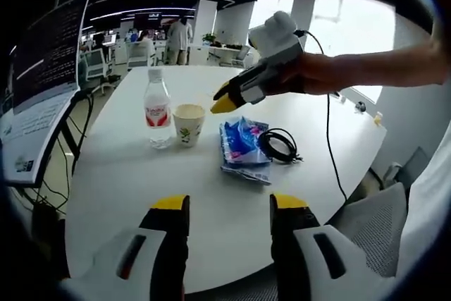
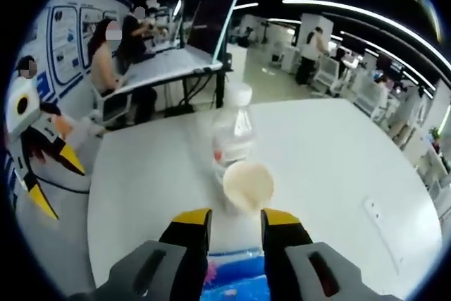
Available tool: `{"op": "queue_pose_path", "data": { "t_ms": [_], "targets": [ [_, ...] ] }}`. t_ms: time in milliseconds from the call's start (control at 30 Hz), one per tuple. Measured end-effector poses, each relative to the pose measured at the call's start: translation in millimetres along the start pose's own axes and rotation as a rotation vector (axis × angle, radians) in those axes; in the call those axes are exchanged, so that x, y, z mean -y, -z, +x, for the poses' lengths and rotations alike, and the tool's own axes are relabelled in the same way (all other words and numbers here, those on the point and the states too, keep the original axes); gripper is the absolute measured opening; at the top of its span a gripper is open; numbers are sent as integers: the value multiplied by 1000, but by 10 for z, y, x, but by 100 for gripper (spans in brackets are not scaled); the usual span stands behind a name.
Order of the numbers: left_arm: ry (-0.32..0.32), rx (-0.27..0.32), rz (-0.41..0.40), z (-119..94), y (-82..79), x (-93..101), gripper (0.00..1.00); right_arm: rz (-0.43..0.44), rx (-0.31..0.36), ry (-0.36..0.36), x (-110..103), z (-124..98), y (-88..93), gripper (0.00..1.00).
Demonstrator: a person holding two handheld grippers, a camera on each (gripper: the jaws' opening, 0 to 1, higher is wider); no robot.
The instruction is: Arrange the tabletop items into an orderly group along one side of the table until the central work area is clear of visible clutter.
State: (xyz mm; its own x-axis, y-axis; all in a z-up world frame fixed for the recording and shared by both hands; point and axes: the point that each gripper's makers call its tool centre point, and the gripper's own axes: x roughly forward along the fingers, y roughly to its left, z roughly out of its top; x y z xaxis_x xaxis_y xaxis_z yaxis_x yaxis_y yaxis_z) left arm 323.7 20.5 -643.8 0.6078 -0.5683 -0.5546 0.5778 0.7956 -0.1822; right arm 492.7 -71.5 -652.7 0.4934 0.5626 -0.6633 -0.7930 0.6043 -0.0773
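Fingers of the right gripper (image 2: 235, 220) sit open at six o'clock, and could bump the paper cup (image 2: 248, 184) into the bottle (image 2: 233, 129).

No text can be read with certainty in either view.

Left gripper view: the bottle (image 1: 157, 116), standing near the middle of the table (image 1: 127, 181), carries a red-and-white label; its characters are too small to make out. The cup (image 1: 187, 123) just beside it bears a small green mark, not lettering that can be told. The blue packet (image 1: 244, 149) shows a printed pattern, illegible. The monitor (image 1: 44, 86) off the table's left edge displays lines of text, too fine to read.

Right gripper view: wall posters (image 2: 67, 40) hold blocks of print, blurred beyond reading.
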Motion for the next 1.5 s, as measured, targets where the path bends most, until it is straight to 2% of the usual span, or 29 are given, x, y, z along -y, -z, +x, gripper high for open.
{"op": "queue_pose_path", "data": {
  "t_ms": [367, 600, 1500],
  "targets": [
    [14, -10, -1, 58, 4, 99, 44, 52, 5, 31, 68, -198, 219, 26],
    [28, -29, 28, 93, 23, 178, 44, 61, -3, 44, 85, -299, 348, 26],
    [51, -53, 60, 163, 23, 271, 44, 180, -13, 130, 267, -688, 874, 26]
  ]
}}
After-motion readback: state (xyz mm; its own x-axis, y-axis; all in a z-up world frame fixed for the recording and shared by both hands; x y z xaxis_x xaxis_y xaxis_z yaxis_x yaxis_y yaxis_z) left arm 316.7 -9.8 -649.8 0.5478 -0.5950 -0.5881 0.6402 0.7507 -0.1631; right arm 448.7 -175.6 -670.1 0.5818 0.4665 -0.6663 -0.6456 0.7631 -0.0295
